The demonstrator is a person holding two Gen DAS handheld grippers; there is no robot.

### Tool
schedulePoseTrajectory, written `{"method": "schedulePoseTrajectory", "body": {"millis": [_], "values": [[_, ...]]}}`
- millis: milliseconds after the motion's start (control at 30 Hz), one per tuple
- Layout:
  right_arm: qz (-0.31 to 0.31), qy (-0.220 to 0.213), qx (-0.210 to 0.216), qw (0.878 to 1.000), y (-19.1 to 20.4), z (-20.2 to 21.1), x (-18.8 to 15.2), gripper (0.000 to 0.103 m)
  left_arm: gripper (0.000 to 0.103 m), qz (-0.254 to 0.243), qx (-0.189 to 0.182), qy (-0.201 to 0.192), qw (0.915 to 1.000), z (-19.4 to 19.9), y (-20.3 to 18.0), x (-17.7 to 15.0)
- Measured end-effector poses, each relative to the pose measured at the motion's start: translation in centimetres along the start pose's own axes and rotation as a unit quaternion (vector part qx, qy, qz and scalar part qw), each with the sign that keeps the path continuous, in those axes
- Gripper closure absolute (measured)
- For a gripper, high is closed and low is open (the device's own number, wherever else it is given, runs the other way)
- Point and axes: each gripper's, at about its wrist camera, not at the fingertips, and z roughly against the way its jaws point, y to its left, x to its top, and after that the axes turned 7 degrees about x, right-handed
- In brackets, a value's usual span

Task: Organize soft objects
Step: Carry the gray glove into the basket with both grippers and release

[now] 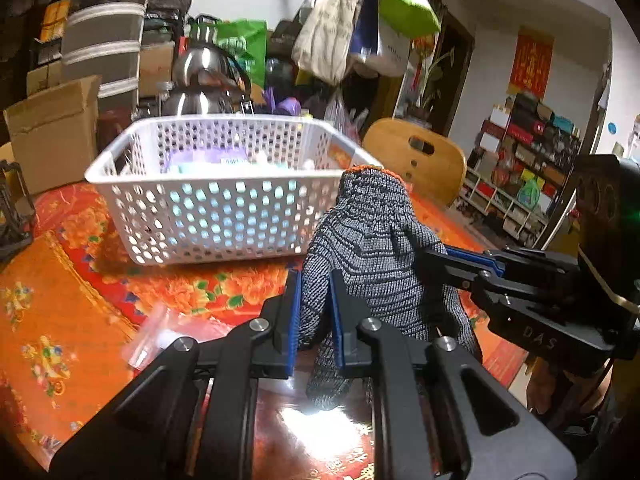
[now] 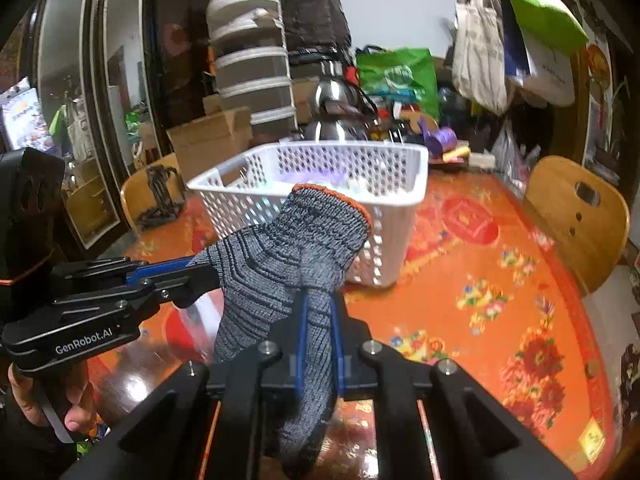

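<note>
- Your left gripper [image 1: 314,312] is clenched on one side of a grey knit work glove [image 1: 372,264]; your right gripper [image 2: 320,320] is pinched tight on the other side, so the glove hangs stretched between both claws.
- The glove is up off the orange floral tablecloth [image 2: 500,288], just in front of the white perforated basket [image 1: 208,208]. Its orange-trimmed cuff [image 2: 332,196] points up towards the basket and a finger dangles below your right claw.
- Expect it to handle as light, limp fabric: it sags and folds wherever you do not support it, and nothing in it can break.
- The knit looks coarse, so the blue pads likely bite well; slipping seems a small risk, snagging a loop on the basket holes a larger one.
- Where you hold now, on the body of the glove, seems sound. A grip on a single finger would let the rest swing.
- The basket already holds some pale soft items [image 1: 224,162], so I judge the glove needs to clear the near rim before either claw lets go.
</note>
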Motion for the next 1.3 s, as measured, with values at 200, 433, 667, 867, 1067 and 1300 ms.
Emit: {"method": "schedulePoseTrajectory", "body": {"millis": [200,433,667,867,1067,1300], "values": [[0.016,-0.012,0.009,1.0,0.8,1.1,2.9,0.094,0.091,0.01,0.001,-0.027,0.9996,2.8,0.1,2.2],[0.043,-0.033,0.008,0.998,1.6,1.3,9.4,0.094,0.091,0.026,0.011,-0.05,0.9984,4.5,1.6,8.8],[0.037,-0.02,-0.012,0.999,-0.3,-3.2,15.7,0.094,0.091,0.039,0.039,-0.035,0.9978,0.8,3.7,16.3],[0.038,-0.018,-0.019,0.999,-2.5,-7.8,18.6,0.094,0.091,0.051,0.073,-0.014,0.9959,-4.9,5.4,20.1],[0.043,0.012,-0.023,0.999,-3.6,-12.2,18.7,0.094,0.091,0.074,0.092,0.013,0.993,-9.5,7.1,20.5],[0.034,0.038,-0.017,0.999,-4.5,-14.9,17.5,0.086,0.054,0.088,0.115,0.033,0.9889,-12.8,8.9,18.4]]}}
